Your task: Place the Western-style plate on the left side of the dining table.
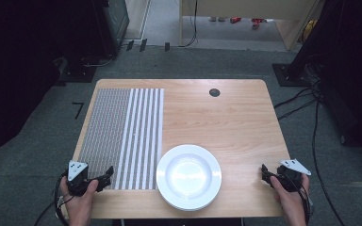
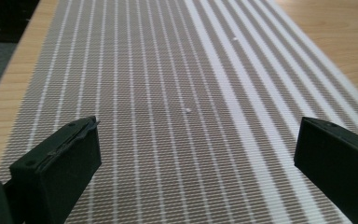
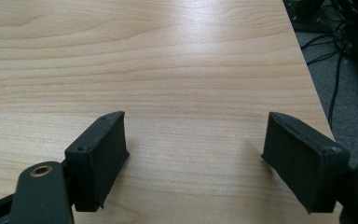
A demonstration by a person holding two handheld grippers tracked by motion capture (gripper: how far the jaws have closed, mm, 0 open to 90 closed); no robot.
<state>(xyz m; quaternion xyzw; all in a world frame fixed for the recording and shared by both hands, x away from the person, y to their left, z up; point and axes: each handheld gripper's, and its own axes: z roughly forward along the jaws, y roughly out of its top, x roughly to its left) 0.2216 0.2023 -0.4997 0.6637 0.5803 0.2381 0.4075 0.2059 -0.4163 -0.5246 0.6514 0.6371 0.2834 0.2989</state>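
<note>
A white plate [image 1: 188, 176] rests near the front edge of the wooden table [image 1: 226, 122], just right of a grey and white striped placemat [image 1: 122, 136]. My left gripper [image 1: 104, 177] sits at the mat's front left corner, open, its jaws wide apart over the woven mat [image 2: 168, 93] with nothing between them. My right gripper [image 1: 266, 173] rests at the table's front right corner, also open, above bare wood [image 3: 168, 70]. The plate lies between the two grippers and touches neither.
A dark round cable hole [image 1: 214, 92] marks the table's far side. Cables [image 1: 311, 122] run over the grey carpet to the right of the table, and dark equipment stands at the back left. The table's right edge [image 3: 307, 79] lies close to my right gripper.
</note>
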